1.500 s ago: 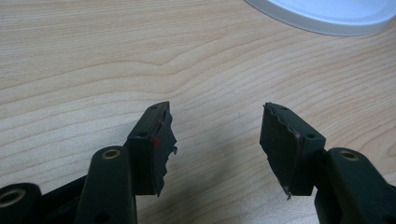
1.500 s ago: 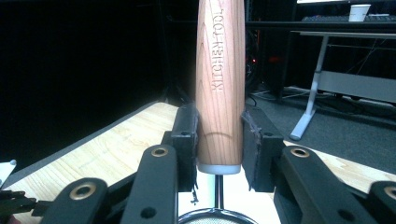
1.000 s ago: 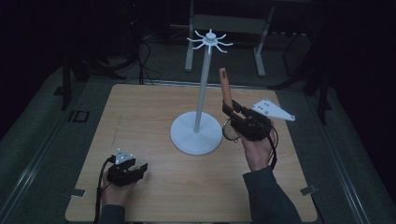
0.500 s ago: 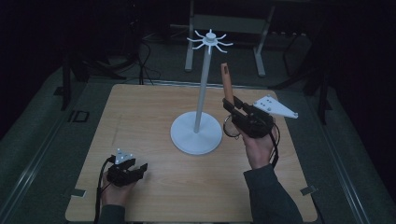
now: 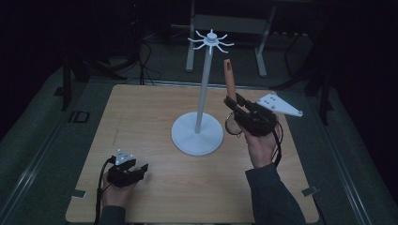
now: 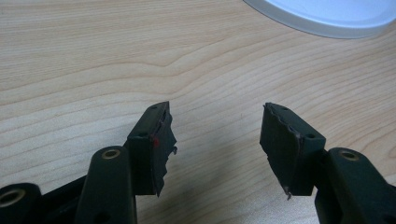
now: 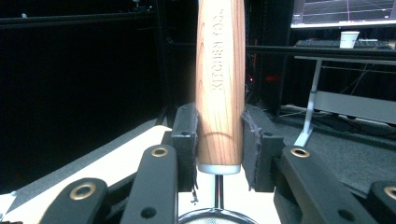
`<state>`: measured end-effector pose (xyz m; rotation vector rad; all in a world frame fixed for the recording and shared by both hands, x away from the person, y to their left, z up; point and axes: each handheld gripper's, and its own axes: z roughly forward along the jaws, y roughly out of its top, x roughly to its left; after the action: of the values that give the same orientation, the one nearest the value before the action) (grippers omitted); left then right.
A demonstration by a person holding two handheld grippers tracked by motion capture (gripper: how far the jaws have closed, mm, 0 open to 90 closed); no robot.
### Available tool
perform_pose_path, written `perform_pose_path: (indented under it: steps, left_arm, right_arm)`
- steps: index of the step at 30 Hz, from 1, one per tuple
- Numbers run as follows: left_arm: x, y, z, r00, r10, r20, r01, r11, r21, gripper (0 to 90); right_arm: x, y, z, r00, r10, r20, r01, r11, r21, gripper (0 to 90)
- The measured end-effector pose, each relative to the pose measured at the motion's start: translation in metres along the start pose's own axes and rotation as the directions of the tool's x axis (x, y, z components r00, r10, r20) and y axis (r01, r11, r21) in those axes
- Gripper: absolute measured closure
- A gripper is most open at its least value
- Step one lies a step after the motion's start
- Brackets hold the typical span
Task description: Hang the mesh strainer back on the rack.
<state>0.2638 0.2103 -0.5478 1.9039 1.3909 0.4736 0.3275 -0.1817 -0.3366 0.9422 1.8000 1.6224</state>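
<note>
A light wooden tabletop [image 5: 155,117] is sitting in a dark room, w/ a tall white hanging stand [image 5: 201,93] near its centre: a round flat white base, a thin upright pole, and a ring of short spokes at the top. To the right of the stand's base, the person's right hand [image 5: 260,145] is holding the right gripper [image 5: 231,101] up off the table, a grey three-cornered plate on top of it pointing away from the stand. Its jaws are clamping the lower end of a light-brown wooden utensil handle [image 7: 220,84] printed "KITCHEN TOOL", which is standing nearly upright beside the pole, its top end reaching just below the spokes, apart from them. Below the handle a thin metal stem is running down to a round metal ring [image 5: 232,125], hanging next to the base's right edge; what kind of utensil head it is can't be told. Well to the front-left of the stand, near the table's near edge, the left hand [image 5: 115,190] is resting the left gripper [image 6: 215,135] low over the wood, its jaws spread wide w/ nothing btwn them, pointing toward the white base, whose rim is showing at the top of the left gripper view.
</note>
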Motion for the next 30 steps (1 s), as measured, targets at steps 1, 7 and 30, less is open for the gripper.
perform_pose_path:
  steps: [1,7,30]
  left_arm:
    - [0.000,0.000,0.000,1.0000,-0.001,0.000,0.001,1.0000,-0.001,43.8]
    - [0.000,0.000,0.000,1.0000,-0.002,-0.001,0.002,1.0000,0.000,43.8]
    - [0.000,0.000,0.000,1.0000,-0.002,0.001,0.002,1.0000,0.003,43.8]
  right_arm:
    - [0.000,0.000,0.000,1.0000,-0.001,0.001,0.001,1.000,-0.002,69.0]
    - [-0.001,0.003,-0.001,1.0000,0.001,0.002,-0.001,1.000,-0.012,69.0]
    - [-0.008,0.019,0.002,0.9963,0.051,-0.069,-0.055,0.997,-0.056,69.0]
